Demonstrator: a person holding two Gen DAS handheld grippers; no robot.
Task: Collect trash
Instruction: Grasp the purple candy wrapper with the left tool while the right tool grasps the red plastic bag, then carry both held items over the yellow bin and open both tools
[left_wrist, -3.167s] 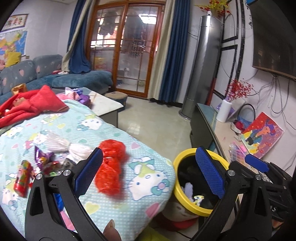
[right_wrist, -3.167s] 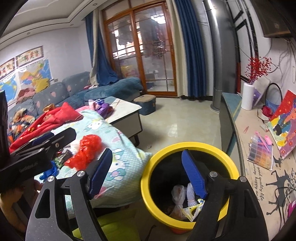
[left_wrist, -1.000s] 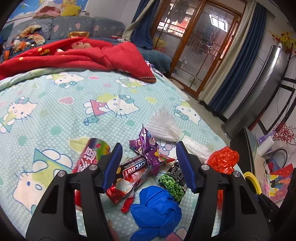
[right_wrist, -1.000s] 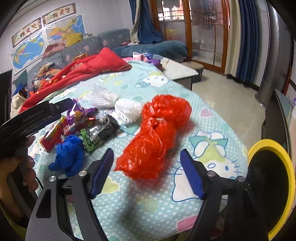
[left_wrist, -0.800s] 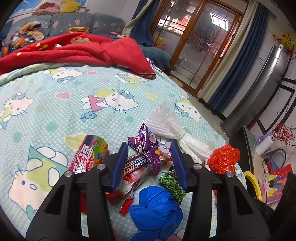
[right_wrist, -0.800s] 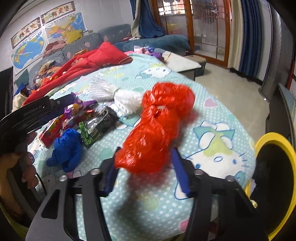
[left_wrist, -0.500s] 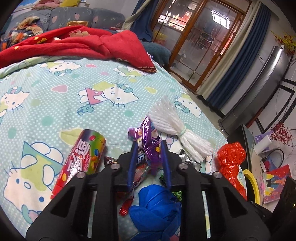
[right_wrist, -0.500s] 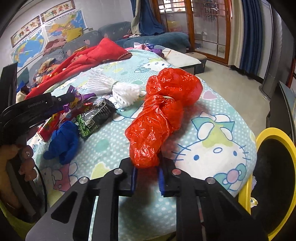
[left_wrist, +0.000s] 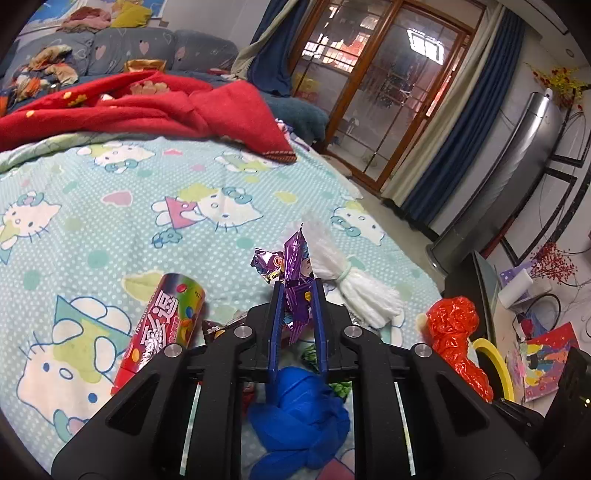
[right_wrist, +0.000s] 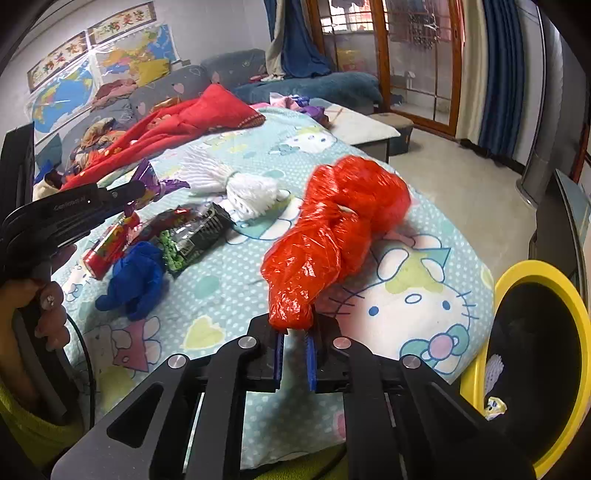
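My left gripper (left_wrist: 298, 291) is shut on a purple foil wrapper (left_wrist: 293, 266) and holds it just above the bed. My right gripper (right_wrist: 294, 332) is shut on the near end of a red plastic bag (right_wrist: 332, 229), which also shows in the left wrist view (left_wrist: 454, 332). The left gripper with the purple wrapper (right_wrist: 147, 177) shows at the left of the right wrist view. On the cover lie a red candy tube (left_wrist: 162, 321), a blue crumpled bag (left_wrist: 299, 410), a green snack packet (right_wrist: 192, 240) and a white yarn bundle (left_wrist: 354, 288). A yellow bin (right_wrist: 543, 354) stands to the right.
The Hello Kitty bed cover (left_wrist: 110, 221) carries a red blanket (left_wrist: 147, 107) at its far side. A sofa (left_wrist: 110, 48) with clothes is behind. A dark TV stand (left_wrist: 480, 280) and a tall silver fan (left_wrist: 509, 177) stand right of the bed.
Both grippers moved from the bin to the bed and closed. The left took hold of the purple wrapper; the right took hold of the red bag and lifted its end.
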